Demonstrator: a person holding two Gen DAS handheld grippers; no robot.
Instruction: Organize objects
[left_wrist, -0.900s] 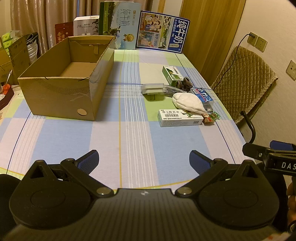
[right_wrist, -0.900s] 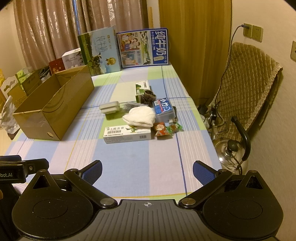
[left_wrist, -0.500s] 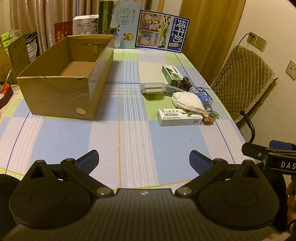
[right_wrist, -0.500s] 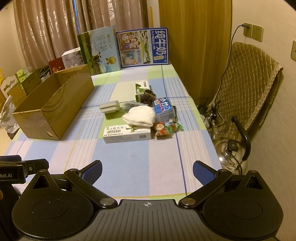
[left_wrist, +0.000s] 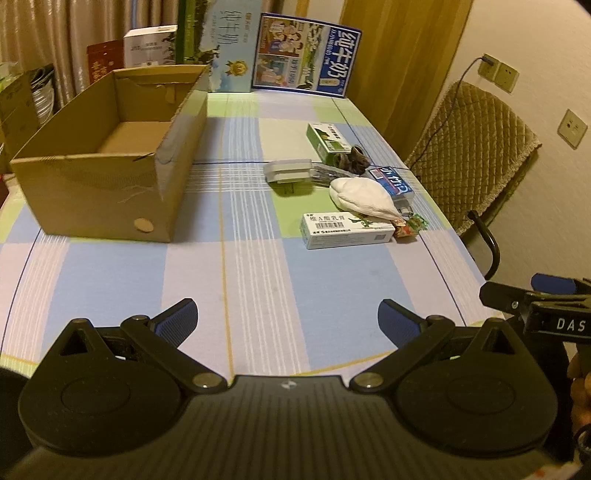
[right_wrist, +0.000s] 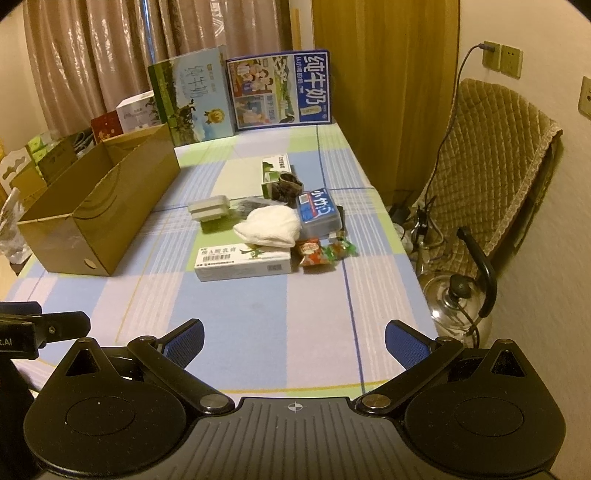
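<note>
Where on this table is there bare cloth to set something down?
Bare: the near strip between both open grippers and the white medicine box; also the lane between the cardboard box and the item pile. Crowded: around the white cloth bundle.

left tongs (left_wrist: 286, 317) agape, right tongs (right_wrist: 293, 339) agape

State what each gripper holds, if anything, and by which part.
Nothing is held. The left gripper and the right gripper are both open and empty above the near table edge, short of the white box.
</note>
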